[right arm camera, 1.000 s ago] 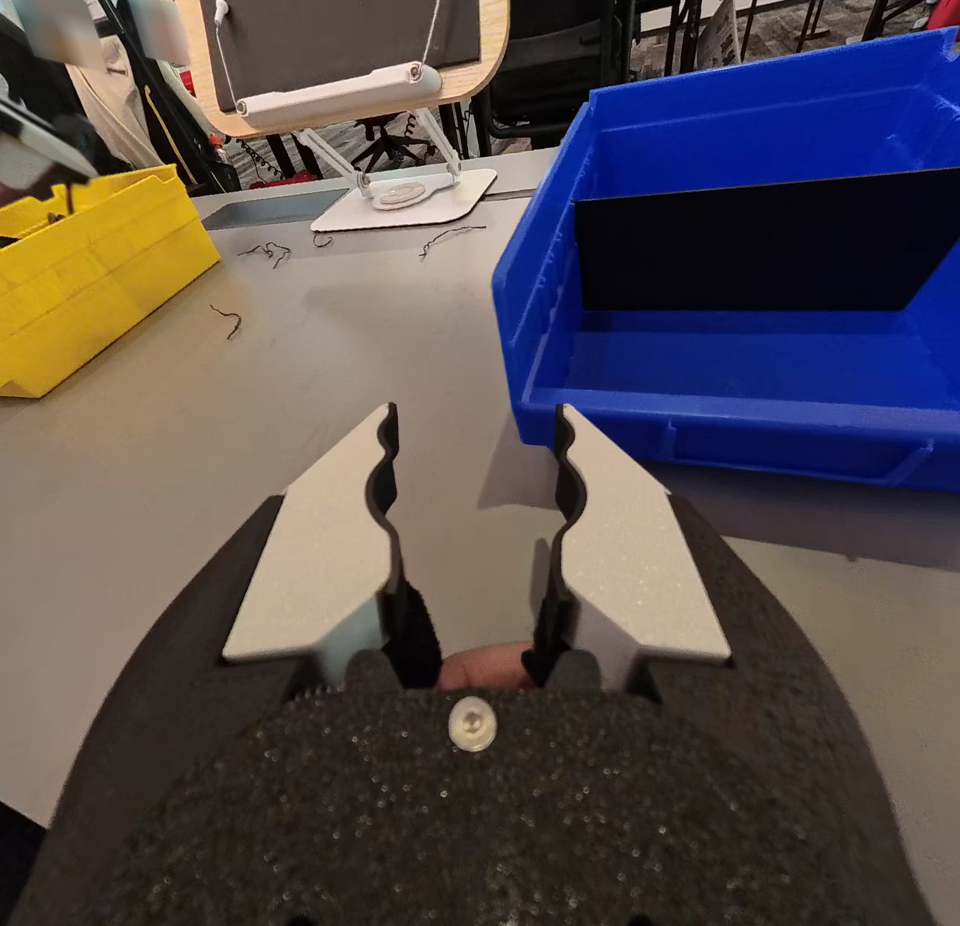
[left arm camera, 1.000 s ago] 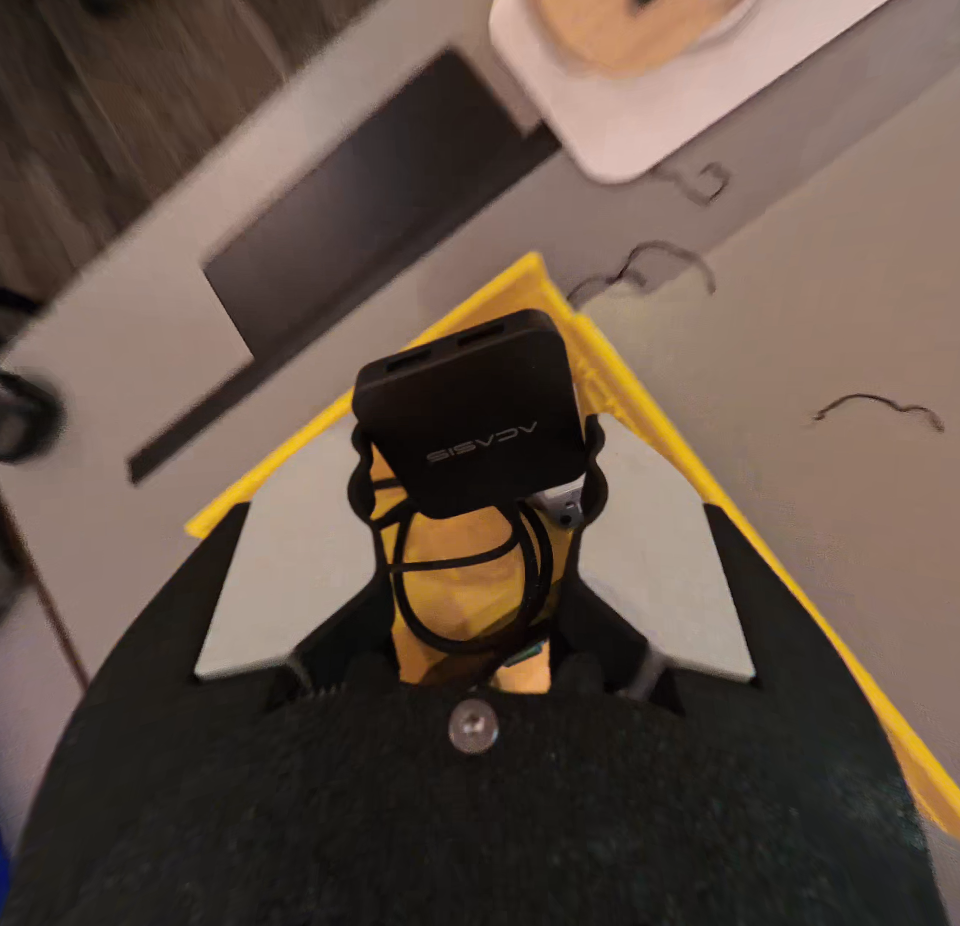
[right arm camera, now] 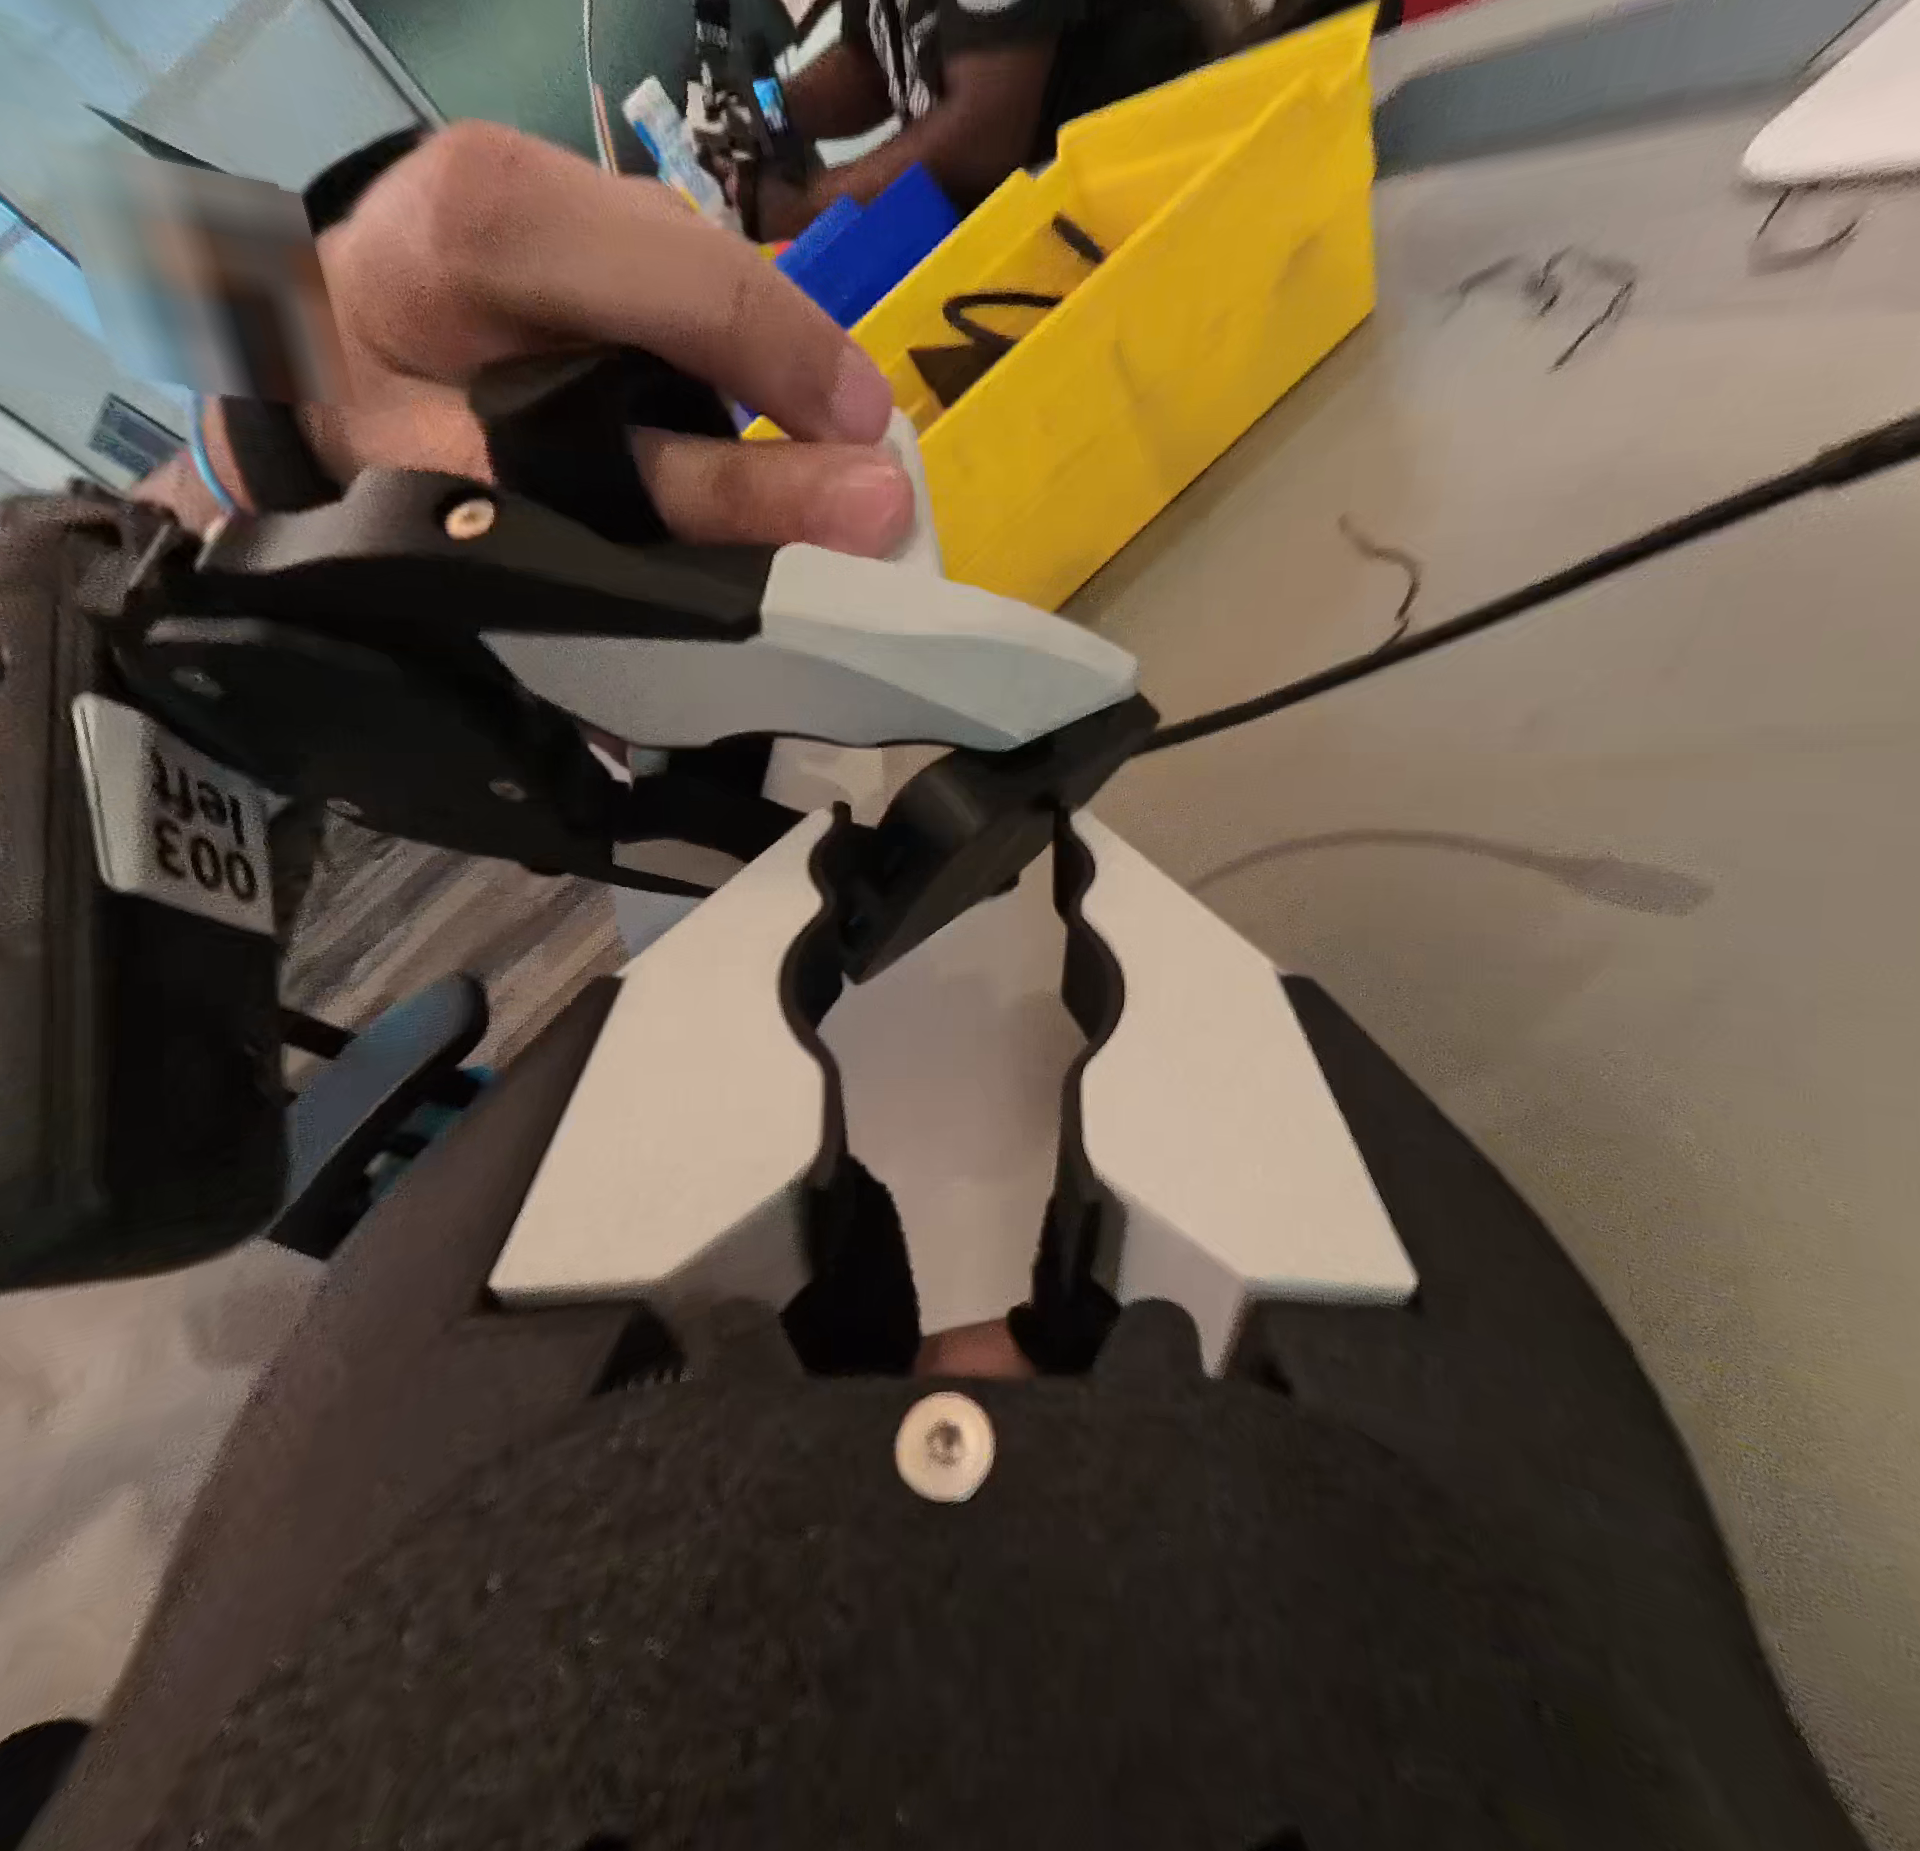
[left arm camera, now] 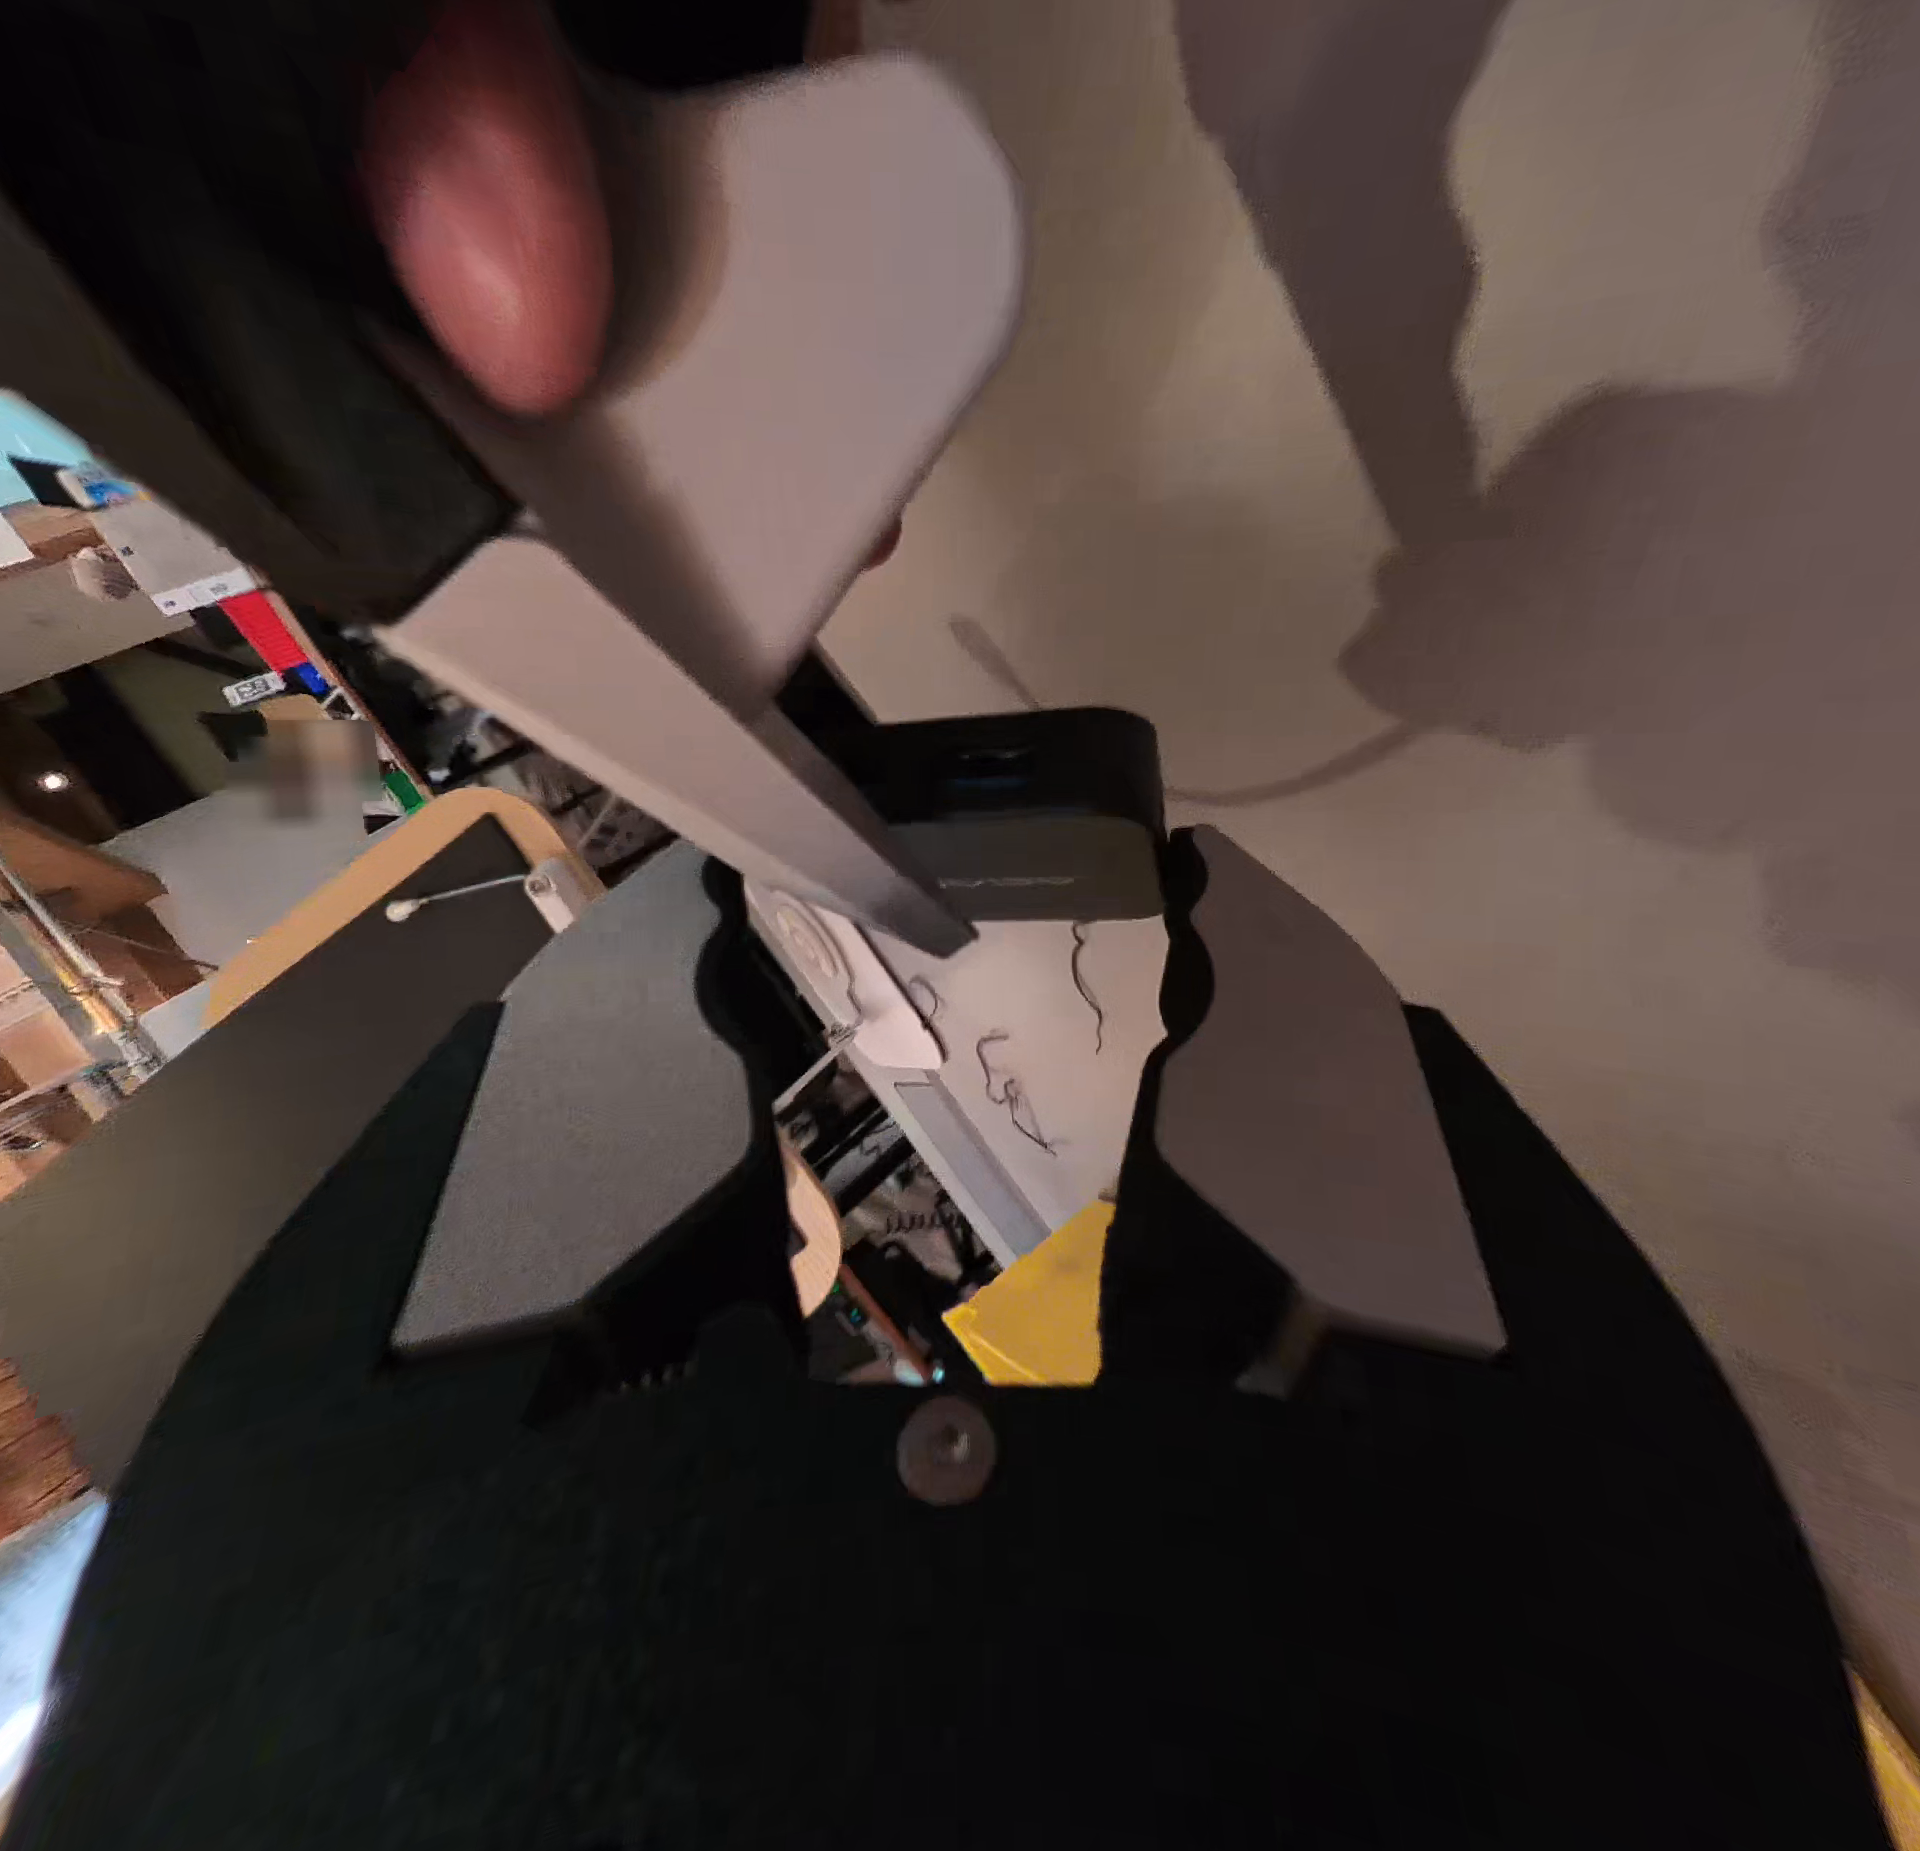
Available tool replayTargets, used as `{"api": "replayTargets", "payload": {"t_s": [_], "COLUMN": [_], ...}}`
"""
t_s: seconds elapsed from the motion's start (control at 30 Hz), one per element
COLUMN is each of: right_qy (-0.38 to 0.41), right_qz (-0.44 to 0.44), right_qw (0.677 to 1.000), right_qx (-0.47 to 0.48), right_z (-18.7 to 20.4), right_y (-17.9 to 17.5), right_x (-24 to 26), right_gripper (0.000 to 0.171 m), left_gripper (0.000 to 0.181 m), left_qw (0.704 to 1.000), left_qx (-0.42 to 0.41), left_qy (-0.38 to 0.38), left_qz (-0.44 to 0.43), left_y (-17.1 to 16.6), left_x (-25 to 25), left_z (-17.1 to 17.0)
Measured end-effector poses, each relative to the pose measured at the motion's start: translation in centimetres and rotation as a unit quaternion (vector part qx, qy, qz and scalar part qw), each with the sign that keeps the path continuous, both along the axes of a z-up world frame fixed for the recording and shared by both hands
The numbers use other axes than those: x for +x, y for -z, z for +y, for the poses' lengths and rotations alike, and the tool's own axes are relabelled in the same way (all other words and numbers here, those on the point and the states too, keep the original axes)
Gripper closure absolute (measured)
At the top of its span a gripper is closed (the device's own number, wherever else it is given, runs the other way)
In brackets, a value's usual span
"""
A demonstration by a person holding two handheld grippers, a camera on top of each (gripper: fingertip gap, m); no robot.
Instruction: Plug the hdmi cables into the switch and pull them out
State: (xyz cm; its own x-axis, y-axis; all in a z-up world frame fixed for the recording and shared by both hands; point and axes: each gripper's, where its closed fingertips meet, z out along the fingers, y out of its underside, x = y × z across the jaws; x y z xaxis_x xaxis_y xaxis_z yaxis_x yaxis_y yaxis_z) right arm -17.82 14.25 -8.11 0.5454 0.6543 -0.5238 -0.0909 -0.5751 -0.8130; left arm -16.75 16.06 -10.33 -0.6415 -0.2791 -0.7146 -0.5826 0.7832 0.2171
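Observation:
The black switch [left arm camera: 1039, 814] is held in the air over the grey table [right arm camera: 1558, 1126]. My left gripper [left arm camera: 951, 856] is shut on it across its width. In the right wrist view the left gripper [right arm camera: 1039, 752] reaches in from the left with the switch [right arm camera: 966, 845] at its tips. My right gripper [right arm camera: 951, 825] has its fingertips on either side of the switch and touching it. One of its grey fingers [left arm camera: 675, 721] crosses the switch's left part in the left wrist view. A black cable [right arm camera: 1507, 606] runs from the switch up to the right.
A yellow bin [right arm camera: 1195, 347] with black cables in it stands on the table behind the grippers, and its corner shows in the left wrist view [left arm camera: 1039, 1313]. Loose black wire scraps [right arm camera: 1558, 295] lie near a white stand base [right arm camera: 1849, 108]. A hand [right arm camera: 571, 274] holds the left gripper.
The left gripper has lifted the switch out of the yellow bin and swung it over the table. The right gripper has come across to it and narrowed its jaws around the switch.

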Motion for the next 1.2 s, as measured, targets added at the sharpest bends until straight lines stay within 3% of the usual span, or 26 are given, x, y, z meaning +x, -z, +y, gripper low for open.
{"api": "replayTargets", "payload": {"t_s": [0.13, 0.27, 0.33, 0.4, 0.5, 0.6, 0.63, 0.73, 0.87, 0.93, 1.07, 1.2], "right_qy": [0.05, 0.113, 0.14, 0.156, 0.177, 0.189, 0.182, 0.141, 0.077, 0.04, -0.009, -0.056], "right_qz": [-0.007, -0.024, -0.021, -0.003, -0.01, -0.086, -0.125, -0.236, -0.253, -0.291, -0.377, -0.397], "right_qw": [0.999, 0.993, 0.99, 0.988, 0.982, 0.967, 0.958, 0.922, 0.916, 0.896, 0.851, 0.833], "right_qx": [-0.016, -0.011, -0.003, 0.005, 0.065, 0.15, 0.185, 0.271, 0.3, 0.333, 0.366, 0.38], "right_z": [1.0, 2.0, 2.5, 2.6, 2.7, 2.6, 2.5, 1.9, 0.7, -0.1, -0.8, -2.0], "right_y": [1.8, 2.9, 2.9, 2.5, 1.4, 1.0, 1.0, 1.5, 2.1, 2.7, 4.9, 5.9], "right_x": [0.5, 2.2, 3.3, 4.1, 5.1, 5.8, 5.7, 5.2, 4.2, 3.7, 3.2, 2.0], "right_gripper": [0.159, 0.159, 0.159, 0.159, 0.159, 0.159, 0.159, 0.159, 0.159, 0.159, 0.159, 0.159], "left_gripper": [0.109, 0.125, 0.13, 0.135, 0.131, 0.127, 0.131, 0.14, 0.126, 0.126, 0.126, 0.125], "left_qw": [0.998, 0.981, 0.951, 0.892, 0.742, 0.6, 0.577, 0.583, 0.646, 0.69, 0.761, 0.824], "left_qx": [0.022, -0.004, -0.067, -0.163, -0.376, -0.551, -0.59, -0.62, -0.596, -0.565, -0.457, -0.404], "left_qy": [-0.045, -0.141, -0.202, -0.279, -0.369, -0.382, -0.358, -0.277, -0.204, -0.165, -0.167, -0.197], "left_qz": [-0.029, -0.135, -0.222, -0.316, -0.413, -0.437, -0.437, -0.445, -0.431, -0.422, -0.429, -0.345], "left_y": [0.8, 0.7, 0.6, 0.4, 0.8, 0.7, 0.2, -1.9, -3.0, -3.0, -1.9, 1.0], "left_x": [-0.7, -1.7, -2.1, -2.6, -2.8, -2.1, -1.8, -1.5, -1.1, -0.7, -0.4, -0.8], "left_z": [1.4, 2.3, 2.0, 1.8, 1.0, -0.2, -0.9, -2.4, -4.4, -5.5, -4.7, -4.8]}}
